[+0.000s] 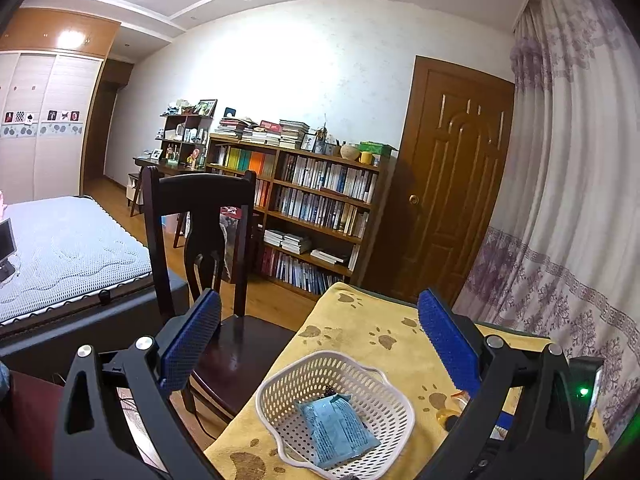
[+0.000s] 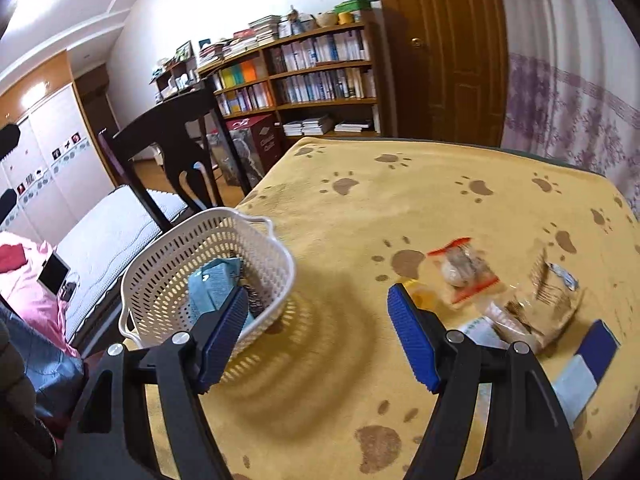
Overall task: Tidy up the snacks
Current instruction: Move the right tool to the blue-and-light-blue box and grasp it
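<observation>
The right gripper (image 2: pixel 314 312) is held with its blue pads spread wide and nothing between them, above the yellow paw-print cloth (image 2: pixel 360 216). Just beyond its left pad the white perforated basket (image 2: pixel 168 280) is seen, with a pale blue packet (image 2: pixel 212 284) lying inside, partly hidden by that pad. Beyond and to the right of the right pad, loose snacks are spread on the cloth: a clear packet with red ends (image 2: pixel 464 270), its long axis running away and to the left, and a blurred brownish wrapper (image 2: pixel 548 296) just beside it. The left gripper (image 1: pixel 320 344) is likewise held wide apart and empty, raised over the basket (image 1: pixel 394 412). From here the blue packet (image 1: pixel 338 430) is shown whole, lying flat, its long axis running diagonally from far left to near right. The loose snacks are almost wholly hidden in this view behind the right finger. A dark wooden chair (image 1: pixel 200 240) is seen beyond the left pad.
</observation>
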`<state>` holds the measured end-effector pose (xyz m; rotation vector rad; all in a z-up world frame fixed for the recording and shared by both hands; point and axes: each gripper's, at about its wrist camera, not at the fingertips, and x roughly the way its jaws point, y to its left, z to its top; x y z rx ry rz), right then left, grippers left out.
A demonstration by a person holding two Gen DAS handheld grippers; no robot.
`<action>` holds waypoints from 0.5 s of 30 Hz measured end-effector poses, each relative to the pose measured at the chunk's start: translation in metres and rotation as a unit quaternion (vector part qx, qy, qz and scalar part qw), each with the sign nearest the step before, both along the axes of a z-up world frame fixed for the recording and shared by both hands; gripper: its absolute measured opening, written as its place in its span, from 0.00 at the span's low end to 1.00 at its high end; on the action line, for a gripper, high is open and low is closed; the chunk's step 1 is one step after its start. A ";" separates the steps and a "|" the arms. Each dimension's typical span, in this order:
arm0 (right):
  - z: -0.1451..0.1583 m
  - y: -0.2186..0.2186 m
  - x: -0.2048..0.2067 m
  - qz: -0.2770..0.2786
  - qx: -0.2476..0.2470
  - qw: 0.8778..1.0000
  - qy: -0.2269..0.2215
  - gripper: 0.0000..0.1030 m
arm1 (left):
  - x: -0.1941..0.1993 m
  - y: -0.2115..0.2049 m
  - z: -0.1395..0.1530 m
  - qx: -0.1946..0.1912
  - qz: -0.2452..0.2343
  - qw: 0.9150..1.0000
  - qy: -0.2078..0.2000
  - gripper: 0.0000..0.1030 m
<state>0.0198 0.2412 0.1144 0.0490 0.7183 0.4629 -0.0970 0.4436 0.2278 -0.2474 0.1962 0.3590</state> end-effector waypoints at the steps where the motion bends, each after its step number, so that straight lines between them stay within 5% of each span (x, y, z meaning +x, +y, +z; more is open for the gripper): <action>1: 0.000 -0.005 -0.001 -0.005 0.001 1.000 0.000 0.70 | 0.000 -0.001 0.000 0.000 -0.001 1.000 0.000 0.97; 15: -0.007 -0.118 0.009 -0.122 0.038 0.992 0.021 0.74 | 0.011 -0.021 -0.007 0.020 -0.023 0.999 0.017 0.97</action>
